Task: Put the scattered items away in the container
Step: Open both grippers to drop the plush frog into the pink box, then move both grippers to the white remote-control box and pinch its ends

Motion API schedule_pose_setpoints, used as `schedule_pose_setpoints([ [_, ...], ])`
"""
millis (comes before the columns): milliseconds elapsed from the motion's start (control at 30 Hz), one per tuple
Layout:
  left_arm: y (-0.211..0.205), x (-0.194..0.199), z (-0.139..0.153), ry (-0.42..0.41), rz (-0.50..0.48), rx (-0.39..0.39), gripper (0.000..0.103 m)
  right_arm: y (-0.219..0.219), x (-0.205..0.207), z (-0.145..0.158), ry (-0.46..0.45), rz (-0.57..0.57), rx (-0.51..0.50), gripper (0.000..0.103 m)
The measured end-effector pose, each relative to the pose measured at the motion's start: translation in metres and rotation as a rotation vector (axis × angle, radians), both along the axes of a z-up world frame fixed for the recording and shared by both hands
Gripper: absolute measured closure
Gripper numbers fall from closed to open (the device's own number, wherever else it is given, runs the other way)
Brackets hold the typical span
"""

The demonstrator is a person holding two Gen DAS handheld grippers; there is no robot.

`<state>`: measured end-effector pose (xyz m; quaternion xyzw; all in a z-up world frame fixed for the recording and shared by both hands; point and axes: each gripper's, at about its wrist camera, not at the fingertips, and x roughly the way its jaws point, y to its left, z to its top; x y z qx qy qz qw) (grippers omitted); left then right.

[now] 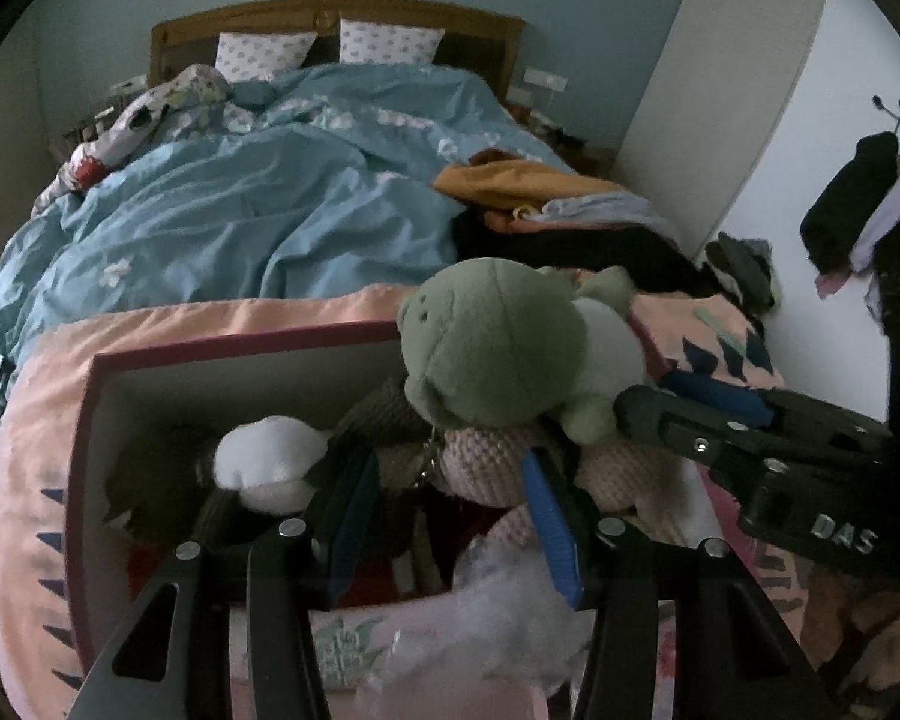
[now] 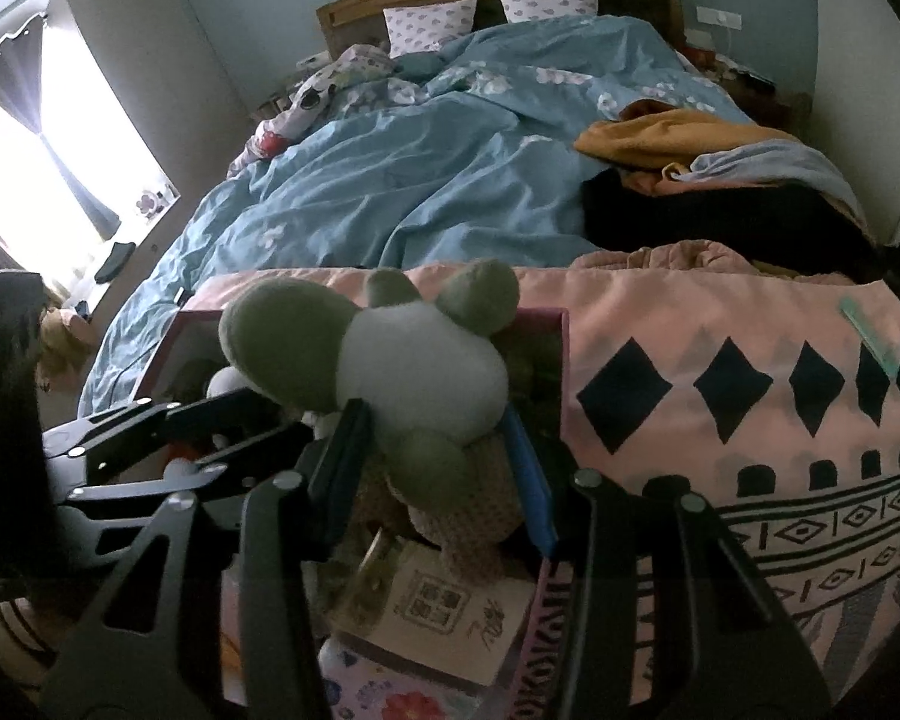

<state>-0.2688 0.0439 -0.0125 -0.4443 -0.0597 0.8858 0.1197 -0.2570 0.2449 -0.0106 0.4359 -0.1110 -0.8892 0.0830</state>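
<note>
A green frog plush (image 1: 492,348) (image 2: 426,372) lies on top of the toys in a maroon-rimmed box (image 1: 240,342) (image 2: 546,315) on the bed. My right gripper (image 2: 432,426) (image 1: 624,414) comes in from the right and is shut on the frog's lower body and foot. Beneath the frog are a pink knitted toy (image 1: 486,468) (image 2: 468,504), a brown knitted toy (image 1: 384,414) and a white plush (image 1: 270,456). My left gripper (image 1: 447,456) (image 2: 270,426) reaches low into the box under the frog's head. Its jaws stand narrow, and I make out nothing pinched between them.
The box stands on a pink patterned blanket (image 2: 720,312) at the foot of the bed. A crumpled plastic wrap (image 1: 498,618) and a printed booklet (image 2: 450,612) lie by its near side. Behind are a blue duvet (image 1: 240,198) and a clothes pile (image 2: 690,138).
</note>
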Motion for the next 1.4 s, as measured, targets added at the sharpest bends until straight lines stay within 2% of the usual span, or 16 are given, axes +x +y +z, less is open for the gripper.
schedule_pose_setpoints([
  [100, -0.004, 0.014, 0.01, 0.036, 0.01, 0.003, 0.046, 0.003, 0.007, 0.0, 0.004, 0.003, -0.029, 0.054],
  [133, -0.007, 0.02, 0.014, 0.048, 0.016, 0.017, 0.042, 0.003, 0.011, 0.001, 0.008, 0.004, -0.036, 0.054],
  [300, -0.02, 0.052, 0.027, 0.091, 0.04, 0.04, 0.038, 0.0, 0.036, 0.014, 0.063, 0.038, -0.053, 0.052],
  [467, -0.033, 0.094, 0.027, 0.08, 0.048, 0.042, 0.036, -0.013, 0.073, 0.018, 0.068, 0.115, -0.076, 0.051],
  [633, -0.042, 0.155, 0.022, 0.056, 0.076, 0.019, 0.035, -0.031, 0.127, 0.014, 0.055, 0.222, -0.097, 0.051],
  [767, -0.051, 0.201, 0.009, -0.009, 0.1, 0.002, 0.035, -0.047, 0.176, -0.002, -0.008, 0.295, -0.142, 0.048],
  [933, -0.068, 0.247, -0.01, -0.098, 0.144, -0.027, 0.035, -0.073, 0.222, -0.038, -0.15, 0.355, -0.174, 0.048],
  [1000, -0.078, 0.263, -0.017, -0.129, 0.174, -0.017, 0.036, -0.086, 0.234, -0.051, -0.202, 0.375, -0.207, 0.048],
  [1200, -0.109, 0.303, -0.038, -0.194, 0.273, 0.0, 0.035, -0.122, 0.253, -0.077, -0.287, 0.426, -0.222, 0.048],
  [1400, -0.123, 0.325, -0.058, -0.245, 0.302, 0.028, 0.035, -0.137, 0.255, -0.083, -0.328, 0.435, -0.218, 0.047],
])
